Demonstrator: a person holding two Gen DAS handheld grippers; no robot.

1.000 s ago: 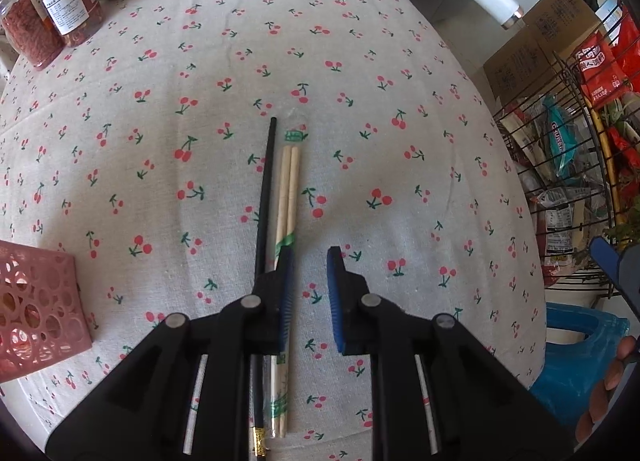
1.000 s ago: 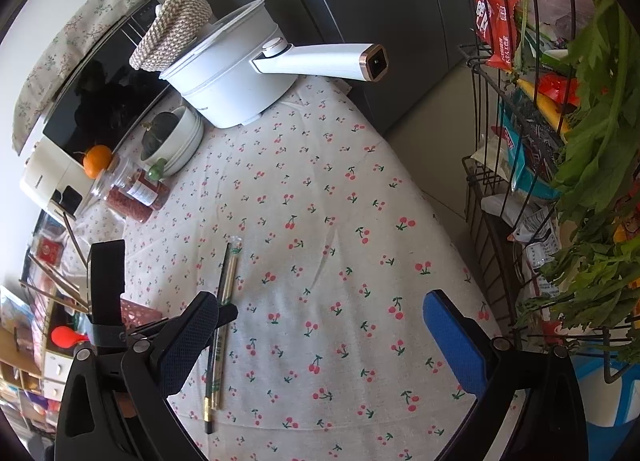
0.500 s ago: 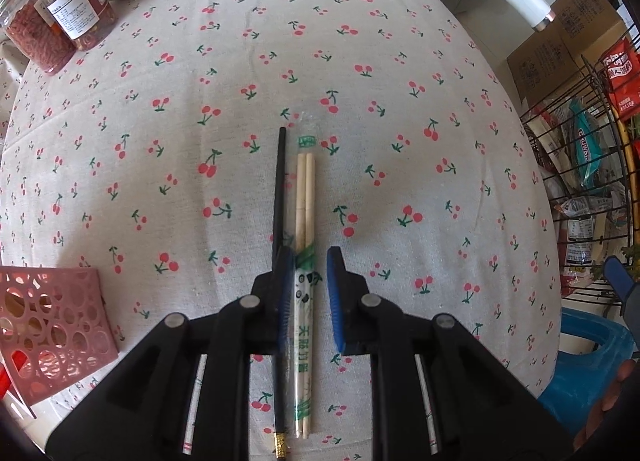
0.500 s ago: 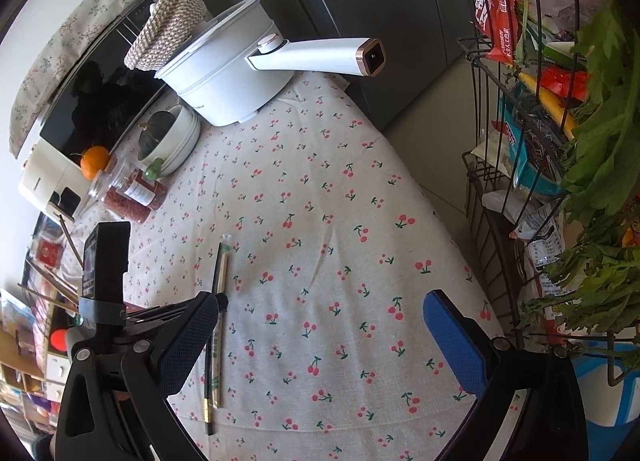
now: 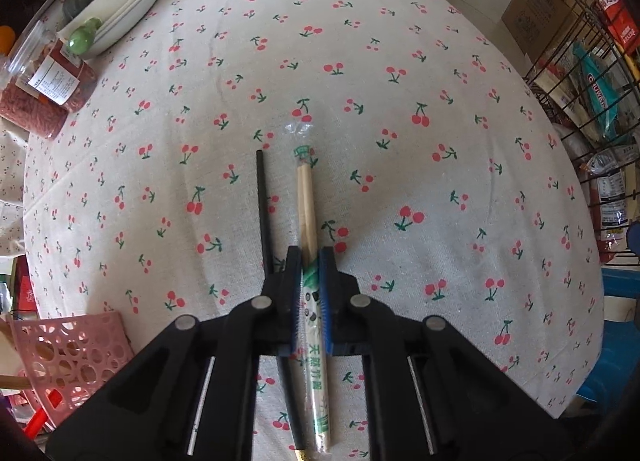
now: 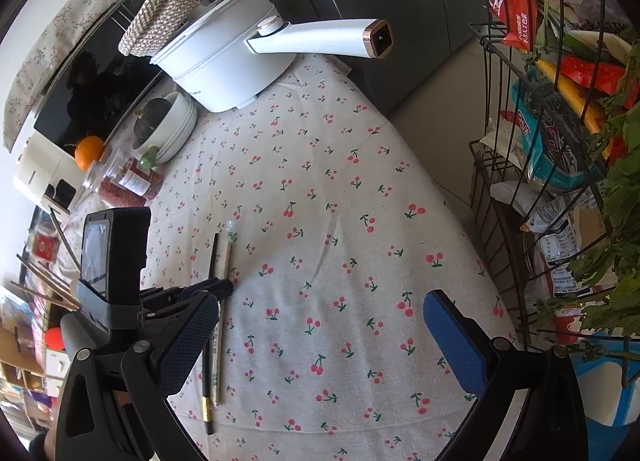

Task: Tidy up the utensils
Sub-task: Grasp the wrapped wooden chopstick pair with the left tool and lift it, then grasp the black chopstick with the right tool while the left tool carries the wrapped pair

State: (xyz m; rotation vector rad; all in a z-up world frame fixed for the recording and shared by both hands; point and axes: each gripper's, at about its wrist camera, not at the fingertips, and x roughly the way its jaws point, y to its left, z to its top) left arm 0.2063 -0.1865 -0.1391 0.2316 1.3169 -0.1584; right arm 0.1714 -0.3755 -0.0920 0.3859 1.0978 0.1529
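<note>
A cherry-print tablecloth [image 5: 400, 165] covers the table, with a white pot [image 6: 224, 61] at its far end and stacked bowls [image 5: 120, 9] and a jar [image 5: 52, 77] of red stuff along the left edge. A wire rack [image 6: 560, 165] of packets and greens stands off the right side. A pink basket [image 5: 68, 357] sits at the near left corner. Mid-cloth lie the wrapped chopsticks [image 5: 307, 201] and, just beside them on the left, a black chopstick [image 5: 264, 213], roughly parallel. The left gripper [image 5: 311, 257] points down, its jaws closed on the wrapped chopsticks near the printed sleeve, the black chopstick outside them. The right gripper [image 6: 320, 325] hovers over bare cloth with jaws spread wide, holding nothing.
</note>
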